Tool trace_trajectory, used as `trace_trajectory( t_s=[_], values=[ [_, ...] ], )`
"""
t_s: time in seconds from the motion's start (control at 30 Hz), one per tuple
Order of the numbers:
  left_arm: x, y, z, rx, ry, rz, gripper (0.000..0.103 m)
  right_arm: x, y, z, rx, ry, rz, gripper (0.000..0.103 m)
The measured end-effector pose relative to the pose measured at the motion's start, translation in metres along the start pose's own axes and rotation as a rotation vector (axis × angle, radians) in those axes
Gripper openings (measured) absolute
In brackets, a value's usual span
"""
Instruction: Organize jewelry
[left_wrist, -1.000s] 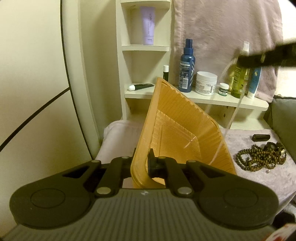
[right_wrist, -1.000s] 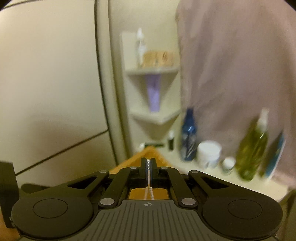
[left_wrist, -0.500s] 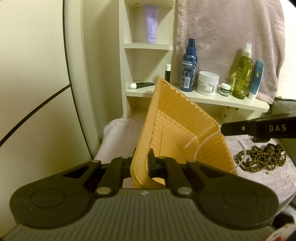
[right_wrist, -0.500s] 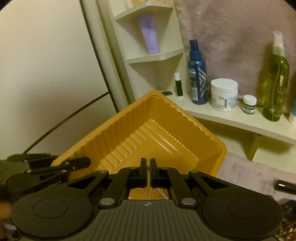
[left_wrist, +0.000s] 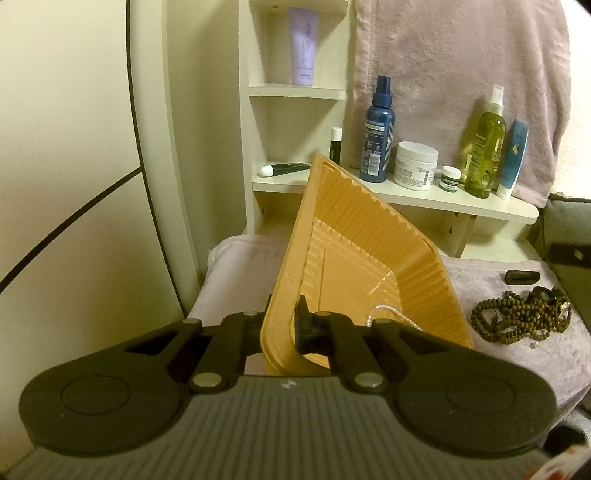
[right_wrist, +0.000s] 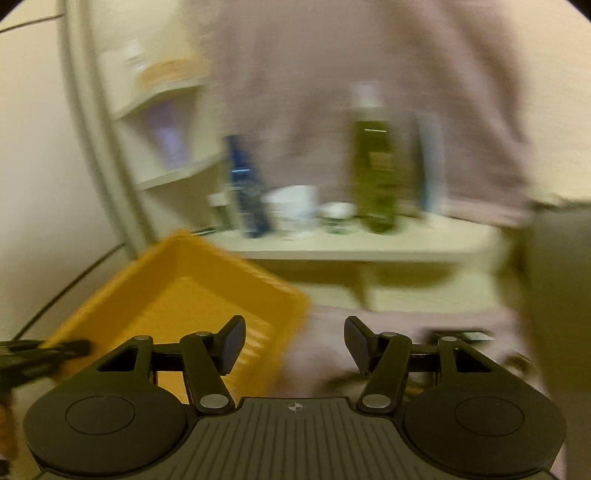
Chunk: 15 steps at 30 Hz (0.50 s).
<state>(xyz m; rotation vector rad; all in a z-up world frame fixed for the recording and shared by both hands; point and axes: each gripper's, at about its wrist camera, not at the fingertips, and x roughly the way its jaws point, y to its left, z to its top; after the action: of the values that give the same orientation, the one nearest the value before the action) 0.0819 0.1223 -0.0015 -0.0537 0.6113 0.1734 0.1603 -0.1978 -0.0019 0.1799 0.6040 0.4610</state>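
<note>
One ribbed orange plastic tray (left_wrist: 354, 236) pinched by left hand-held gripper (left_wrist: 282, 328), right hand-held gripper (right_wrist: 294, 341) just opened, empty

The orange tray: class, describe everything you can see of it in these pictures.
The orange tray is a thin, glossy, plastic-looking rectangular dish with ribbed sloping walls, a flat floor and a rolled rim. It is tilted, one corner raised toward the shelf. The left gripper is shut on its near rim. A pale bead strand lies in its low end. Whether its underside touches the pink cloth is hidden.
</note>
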Motion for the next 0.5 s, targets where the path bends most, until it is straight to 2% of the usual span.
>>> trace_trajectory(
  t_s=[0.1, 0.2, 0.27, 0.33, 0.5],
  values=[
    [0.000, 0.000, 0.000, 0.002, -0.001, 0.003, 0.006, -0.015, -0.022, -0.017, 0.009, -0.009, -0.118, 0.059],
    [0.000, -0.001, 0.000, 0.004, 0.001, 0.006, 0.007, -0.024, -0.038, -0.034, 0.025, 0.013, -0.194, 0.059],
    [-0.001, -0.002, 0.000, 0.008, 0.000, 0.009, 0.006, -0.024, -0.042, -0.048, 0.024, 0.040, -0.212, 0.053],
    [0.000, -0.004, 0.000, 0.013, 0.000, 0.012, 0.006, -0.021, -0.043, -0.059, 0.019, 0.073, -0.211, 0.041],
    [-0.001, -0.005, 0.000, 0.020, 0.004, 0.018, 0.006, -0.011, -0.039, -0.075, -0.001, 0.110, -0.192, 0.029]
  ],
)
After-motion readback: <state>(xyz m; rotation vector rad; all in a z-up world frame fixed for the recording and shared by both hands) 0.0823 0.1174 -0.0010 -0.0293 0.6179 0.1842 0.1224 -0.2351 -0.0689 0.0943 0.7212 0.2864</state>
